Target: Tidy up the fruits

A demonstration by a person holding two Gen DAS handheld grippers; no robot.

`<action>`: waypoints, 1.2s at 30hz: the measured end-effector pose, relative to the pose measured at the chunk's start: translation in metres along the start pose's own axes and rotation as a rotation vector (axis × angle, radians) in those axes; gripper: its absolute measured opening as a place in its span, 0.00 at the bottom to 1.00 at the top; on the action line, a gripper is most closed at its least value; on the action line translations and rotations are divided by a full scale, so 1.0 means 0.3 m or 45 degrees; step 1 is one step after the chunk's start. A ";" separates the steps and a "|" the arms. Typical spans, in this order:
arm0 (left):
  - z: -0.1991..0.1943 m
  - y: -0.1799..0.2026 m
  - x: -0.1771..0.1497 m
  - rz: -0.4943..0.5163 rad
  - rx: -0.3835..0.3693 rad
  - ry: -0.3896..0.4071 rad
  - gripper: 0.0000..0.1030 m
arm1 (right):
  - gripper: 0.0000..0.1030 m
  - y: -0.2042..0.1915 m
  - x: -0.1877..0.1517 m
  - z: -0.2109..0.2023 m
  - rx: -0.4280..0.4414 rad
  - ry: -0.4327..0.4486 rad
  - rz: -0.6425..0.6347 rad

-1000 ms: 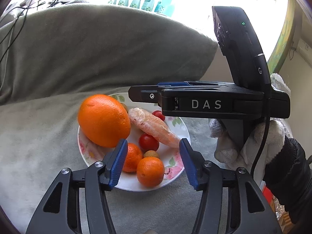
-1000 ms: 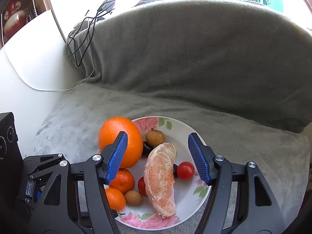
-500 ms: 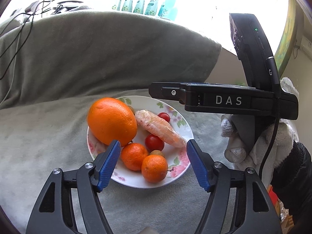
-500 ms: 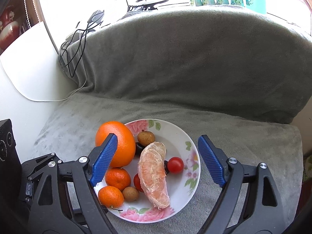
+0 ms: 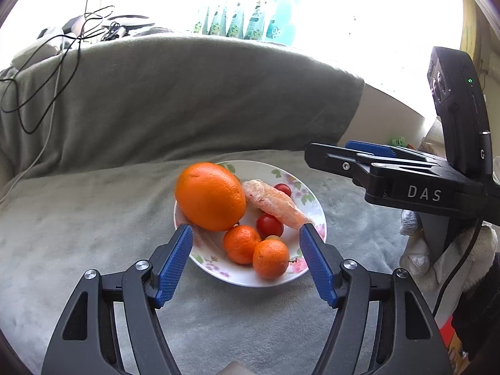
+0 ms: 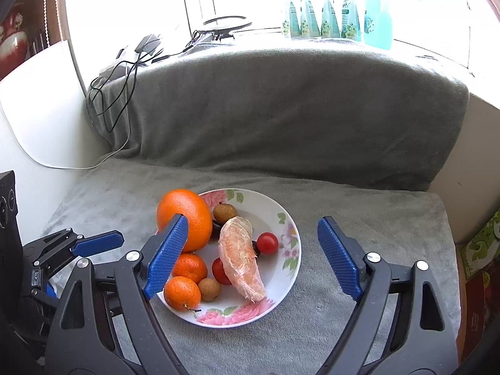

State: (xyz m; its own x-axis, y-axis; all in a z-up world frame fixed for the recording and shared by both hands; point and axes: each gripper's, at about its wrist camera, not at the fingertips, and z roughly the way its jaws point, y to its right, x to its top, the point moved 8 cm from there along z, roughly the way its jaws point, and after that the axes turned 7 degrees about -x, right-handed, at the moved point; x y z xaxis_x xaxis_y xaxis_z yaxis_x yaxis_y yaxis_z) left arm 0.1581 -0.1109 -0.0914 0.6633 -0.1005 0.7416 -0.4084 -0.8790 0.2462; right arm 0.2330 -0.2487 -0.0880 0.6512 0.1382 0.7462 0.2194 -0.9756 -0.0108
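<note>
Both left tongs [image 5: 245, 239] and right tongs [image 6: 253, 236] gaped wide, gripping nothing, above the white floral plate [image 6: 282, 218] holding 1 big orange [image 6: 184, 218], 2 mandarins and a peeled pomelo segment [image 6: 240, 259] on grey blanket [image 6: 359, 218].

Strong daylight from the window [image 6: 312, 0] behind the sofa; it blows out to pure white in both views, washing out the bottles [image 5: 247, 22] on the sill. Foreground evenly lit, sharp, no motion blur. Soft shadow under the plate [image 6: 281, 281] rim. Slight sheen on the big orange [image 5: 210, 195]. Heavy fisheye bending, dark vignette in the corners.
</note>
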 end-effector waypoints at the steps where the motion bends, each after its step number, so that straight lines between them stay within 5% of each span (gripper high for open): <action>1: -0.012 -0.006 -0.001 0.005 0.010 0.004 0.68 | 0.85 0.004 -0.003 -0.018 -0.023 0.011 0.005; 5: -0.063 -0.038 -0.014 -0.001 0.046 0.020 0.68 | 0.85 0.017 -0.013 -0.097 -0.110 0.061 0.023; 9: -0.090 -0.074 -0.030 -0.029 0.080 0.049 0.68 | 0.97 0.018 -0.045 -0.166 -0.171 0.098 0.055; 20: -0.174 -0.099 -0.059 -0.024 0.193 0.078 0.75 | 0.97 0.038 -0.137 -0.272 -0.296 0.110 0.120; 36: -0.215 -0.109 -0.066 -0.039 0.261 0.105 0.78 | 0.97 0.025 -0.145 -0.299 -0.318 0.135 0.103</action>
State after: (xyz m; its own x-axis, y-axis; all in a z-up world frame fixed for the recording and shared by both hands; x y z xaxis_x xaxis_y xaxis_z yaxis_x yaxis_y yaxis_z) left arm 0.1178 -0.0500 -0.0739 0.6162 -0.0412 0.7865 -0.2471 -0.9583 0.1433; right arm 0.1410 -0.2773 -0.0608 0.5769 0.0524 0.8151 -0.0243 -0.9964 0.0813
